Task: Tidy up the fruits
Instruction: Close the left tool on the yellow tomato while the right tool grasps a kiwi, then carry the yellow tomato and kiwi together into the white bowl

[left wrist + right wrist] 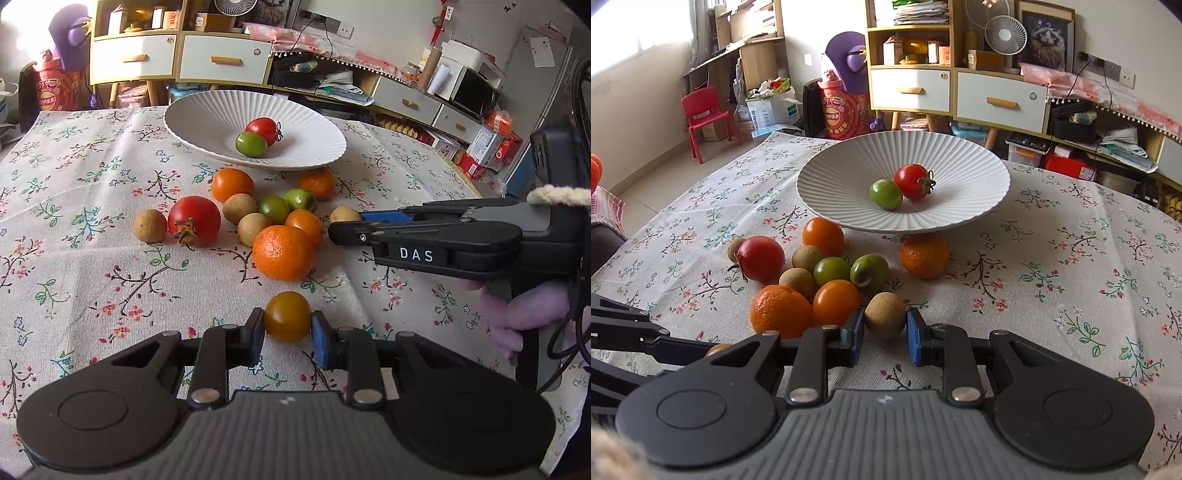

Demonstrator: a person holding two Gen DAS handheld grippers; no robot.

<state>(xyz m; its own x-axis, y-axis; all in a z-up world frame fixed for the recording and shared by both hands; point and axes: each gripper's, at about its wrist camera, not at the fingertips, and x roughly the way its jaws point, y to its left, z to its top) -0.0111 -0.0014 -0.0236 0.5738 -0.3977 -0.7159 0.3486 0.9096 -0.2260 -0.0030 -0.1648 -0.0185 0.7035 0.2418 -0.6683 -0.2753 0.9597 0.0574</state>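
**Two tongs at the fruit pile**

Left tongs [288, 328] clamp a small orange-brown tomato [287, 315] just above the floral-cloth bench [92, 266]. Right tongs [885, 332] straddle a round tan-brown longan [885, 314] lying on the cloth; whether the pads touch it cannot be told. White letters "DAS" mark the right tool's side. Beyond, loose fruits cluster before a ribbed white plate [207, 122] holding one red tomato [263, 130] and one green fruit [251, 144].

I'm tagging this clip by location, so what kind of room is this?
Most likely a lived-in home, a living or dining room: a floral tablecloth on the table, a drawer cabinet with a fan, and a red child's chair.
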